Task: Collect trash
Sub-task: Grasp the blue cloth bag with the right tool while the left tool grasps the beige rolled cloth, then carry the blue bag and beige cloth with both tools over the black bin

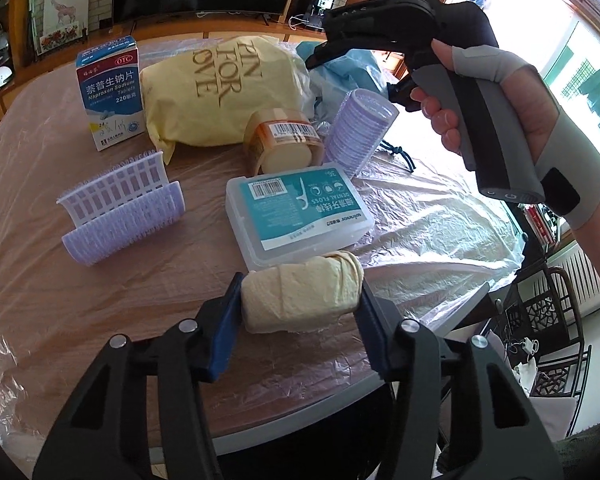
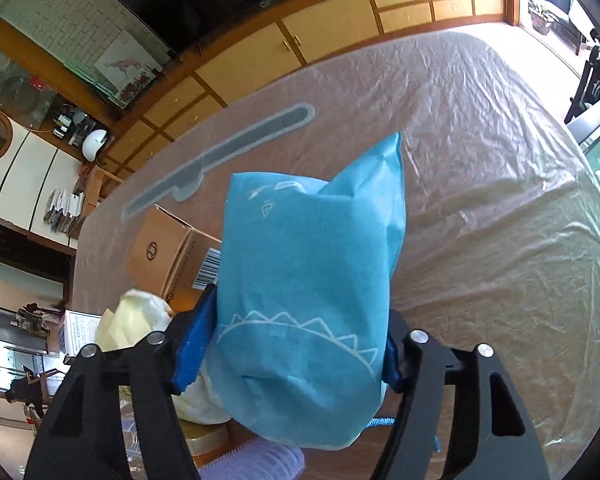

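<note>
The left gripper (image 1: 300,308) has its two blue pads pressed on the ends of a rolled-up yellow wad (image 1: 300,292). The wad sits on the table (image 1: 100,300), right at the near edge, just touching the dental floss box (image 1: 300,212). The jaws are partly shut, only as wide as the wad.

The right gripper (image 2: 288,352) is squeezing a blue bag (image 2: 308,280) with a zigzag mouth drawn on it (it looks like a little shark). The bag fills the space between the pads and sticks up past them. It is hard to tell if the bag is lifted off the table yet.

The step in hand looks like the grab: each hand has picked one thing. Next, both hands likely need to lift and carry them to wherever trash goes. No bin shows in either view, so the person must find it first. The soft wad could slip, so a firm hold matters.
</note>
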A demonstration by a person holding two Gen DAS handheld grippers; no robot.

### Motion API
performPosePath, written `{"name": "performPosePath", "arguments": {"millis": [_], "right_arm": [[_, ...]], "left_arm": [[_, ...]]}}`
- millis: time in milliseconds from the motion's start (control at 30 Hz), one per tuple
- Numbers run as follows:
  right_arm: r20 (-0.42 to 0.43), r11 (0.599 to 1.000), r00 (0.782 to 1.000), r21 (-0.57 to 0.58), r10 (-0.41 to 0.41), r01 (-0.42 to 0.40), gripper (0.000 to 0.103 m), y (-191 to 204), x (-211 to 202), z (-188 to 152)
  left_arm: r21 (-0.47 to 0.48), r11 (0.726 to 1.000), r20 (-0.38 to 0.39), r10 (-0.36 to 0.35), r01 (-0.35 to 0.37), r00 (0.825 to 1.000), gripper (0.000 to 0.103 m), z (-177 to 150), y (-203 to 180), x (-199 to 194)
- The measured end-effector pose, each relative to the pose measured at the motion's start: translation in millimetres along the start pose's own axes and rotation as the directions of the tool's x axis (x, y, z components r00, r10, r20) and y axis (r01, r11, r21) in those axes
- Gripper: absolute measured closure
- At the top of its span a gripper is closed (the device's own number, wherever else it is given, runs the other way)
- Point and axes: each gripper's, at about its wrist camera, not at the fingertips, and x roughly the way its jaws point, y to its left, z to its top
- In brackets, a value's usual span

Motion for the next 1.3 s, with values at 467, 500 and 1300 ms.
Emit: {"name": "performPosePath", "arguments": {"millis": [467,500,1300], "right_arm": [[0.121,0.995,0.988,-0.029,0.093,-0.091,0.041,-30.9,-71.4,-2.1],[0.125,0.995,0.987,-0.038,0.096,-0.092,0.041,-28.9,-74.8,-4.1],[0.119,0.931,0.928,-0.142,0.354,-0.337,0.046,-36.2,-165.0,-89.9]], "left_arm": [[0.018,0.999,0.043,0.030,-0.031,0.999,0.050,9.7,1.0,-19.3],[0.015,0.999,0.046,0.032,-0.033,0.998,0.050,10.8,2.9,-21.4],[-0.019,0.999,0.148,0.042,-0.039,0.988,0.050,0.4,13.1,-76.6]]}}
